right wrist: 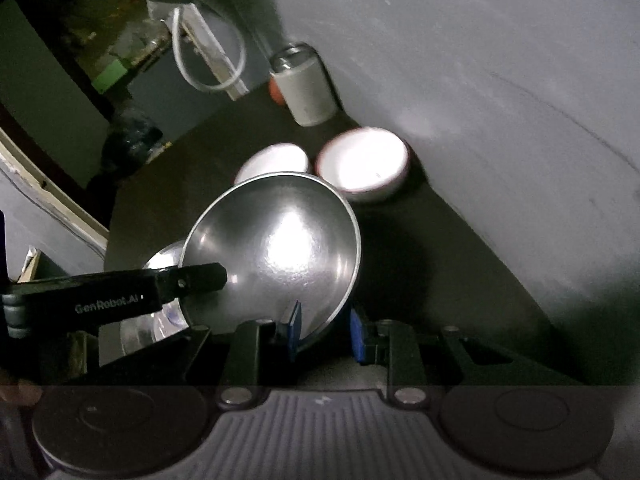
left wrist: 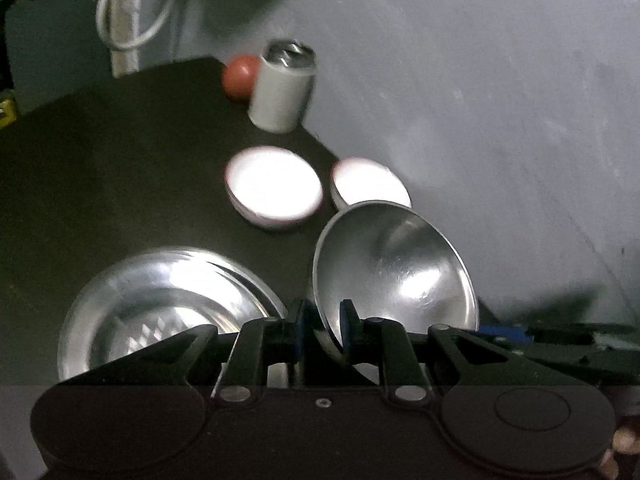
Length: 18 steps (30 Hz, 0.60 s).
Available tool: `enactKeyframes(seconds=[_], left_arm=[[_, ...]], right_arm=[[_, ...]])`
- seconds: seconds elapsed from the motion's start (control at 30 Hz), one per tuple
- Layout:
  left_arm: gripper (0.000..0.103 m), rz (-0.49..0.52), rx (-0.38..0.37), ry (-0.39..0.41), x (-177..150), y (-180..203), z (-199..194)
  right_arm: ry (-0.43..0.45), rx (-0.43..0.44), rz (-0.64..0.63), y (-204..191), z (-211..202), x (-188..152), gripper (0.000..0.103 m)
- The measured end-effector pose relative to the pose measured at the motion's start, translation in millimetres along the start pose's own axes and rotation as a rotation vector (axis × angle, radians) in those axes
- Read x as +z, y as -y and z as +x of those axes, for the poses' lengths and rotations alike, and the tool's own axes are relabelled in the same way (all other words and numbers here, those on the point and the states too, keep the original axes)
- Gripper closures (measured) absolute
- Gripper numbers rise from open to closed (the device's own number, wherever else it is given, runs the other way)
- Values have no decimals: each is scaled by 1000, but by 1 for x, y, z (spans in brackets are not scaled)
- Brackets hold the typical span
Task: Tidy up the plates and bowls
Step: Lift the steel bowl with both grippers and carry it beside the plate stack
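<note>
Left wrist view, left to right: 1 stacked steel plate set (left wrist: 160, 304), round, polished, lying flat on the dark tabletop (left wrist: 100, 168), nothing in it. 1 steel bowl (left wrist: 396, 268), smooth, hemispherical, empty, tilted and lifted, its rim pinched by the left gripper (left wrist: 324, 328). Behind: 2 white bowls, near-left one (left wrist: 274, 188) and wall-side one (left wrist: 370, 184), both empty, side by side. 1 red ball (left wrist: 238, 76) beside 1 upright white can (left wrist: 282, 88). Right wrist view: right gripper (right wrist: 326, 330) straddles the same bowl's lower rim; pads look not fully pressed, grip state unclear.
</note>
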<state>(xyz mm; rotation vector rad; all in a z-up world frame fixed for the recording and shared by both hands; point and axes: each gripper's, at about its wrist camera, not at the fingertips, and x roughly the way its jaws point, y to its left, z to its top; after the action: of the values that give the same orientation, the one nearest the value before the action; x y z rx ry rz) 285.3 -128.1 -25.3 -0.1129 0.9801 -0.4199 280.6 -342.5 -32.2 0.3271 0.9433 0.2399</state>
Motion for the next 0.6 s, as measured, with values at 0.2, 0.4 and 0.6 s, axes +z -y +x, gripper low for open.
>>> enactKeyframes(seconds=[0.2, 0.4, 0.6], left_arm=[[82, 38, -27, -88, -19, 17, 14], [82, 30, -34, -158, -28, 19, 24], [81, 51, -9, -218, -38, 23, 26]], right_arm=[[-36, -23, 28, 18, -10, -14, 74], [-90, -32, 37, 25, -10, -23, 74], [-147, -16, 32, 23, -5, -25, 74]])
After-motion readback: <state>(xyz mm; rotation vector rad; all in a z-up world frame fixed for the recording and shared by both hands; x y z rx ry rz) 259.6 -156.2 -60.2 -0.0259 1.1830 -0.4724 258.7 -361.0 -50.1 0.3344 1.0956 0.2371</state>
